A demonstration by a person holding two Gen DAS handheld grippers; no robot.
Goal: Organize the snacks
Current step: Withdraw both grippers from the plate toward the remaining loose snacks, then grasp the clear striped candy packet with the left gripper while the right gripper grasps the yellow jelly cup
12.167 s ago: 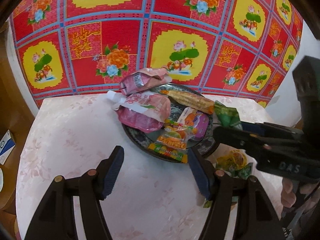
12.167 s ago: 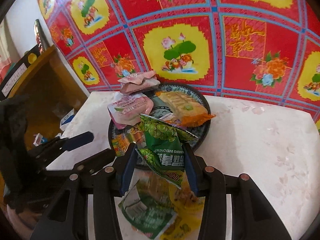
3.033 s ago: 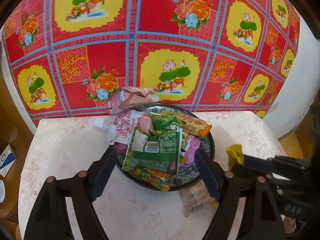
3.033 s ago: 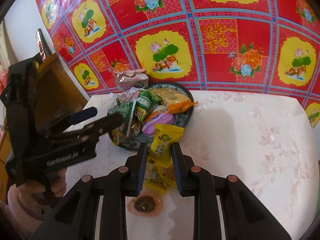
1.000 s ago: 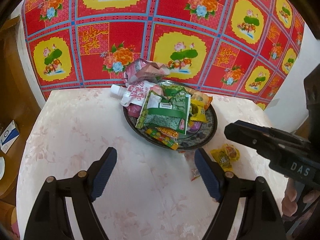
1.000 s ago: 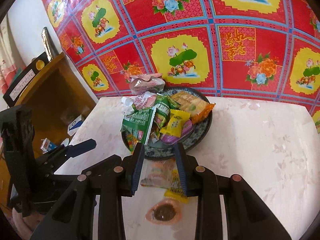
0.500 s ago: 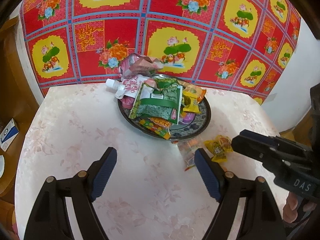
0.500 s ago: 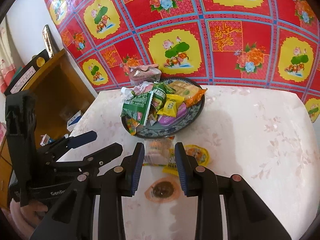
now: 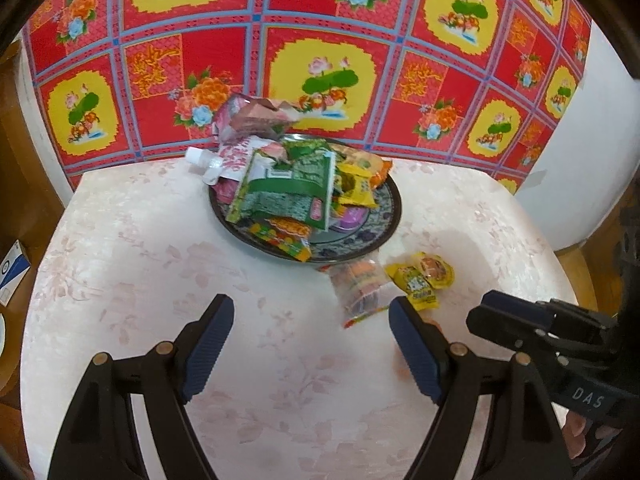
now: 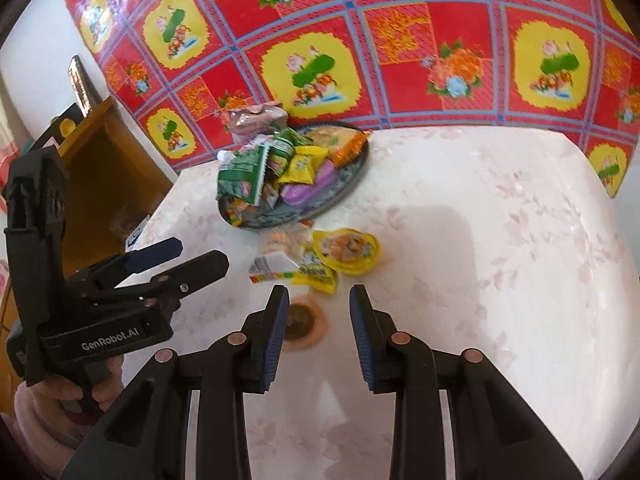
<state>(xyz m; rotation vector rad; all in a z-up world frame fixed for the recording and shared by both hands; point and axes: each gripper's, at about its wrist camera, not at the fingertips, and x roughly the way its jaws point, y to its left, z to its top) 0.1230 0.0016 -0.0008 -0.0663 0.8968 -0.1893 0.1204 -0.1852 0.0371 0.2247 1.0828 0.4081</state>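
Note:
A dark patterned plate [image 9: 372,236] [image 10: 352,184] near the table's back holds a heap of snack packets, with a green packet [image 9: 288,196] [image 10: 244,176] on top. On the table in front of it lie a clear packet [image 9: 360,288] [image 10: 280,252], a small yellow packet [image 9: 416,288] [image 10: 316,272] and a round yellow jelly cup [image 9: 436,272] [image 10: 346,250]. My left gripper [image 9: 310,334] is open and empty, just short of the clear packet. My right gripper [image 10: 318,312] is open and empty, just short of the small yellow packet.
A round brown spot [image 10: 300,326] marks the pale floral tablecloth [image 9: 140,248] between the right fingers. A red and yellow flowered cloth [image 9: 320,40] hangs behind the table. A wooden cabinet [image 10: 100,160] stands to the left. The table's edges fall off left and right.
Both grippers have drawn back from the plate. The right gripper's fingers have opened wider. The loose packets in front of the plate have stayed where they were.

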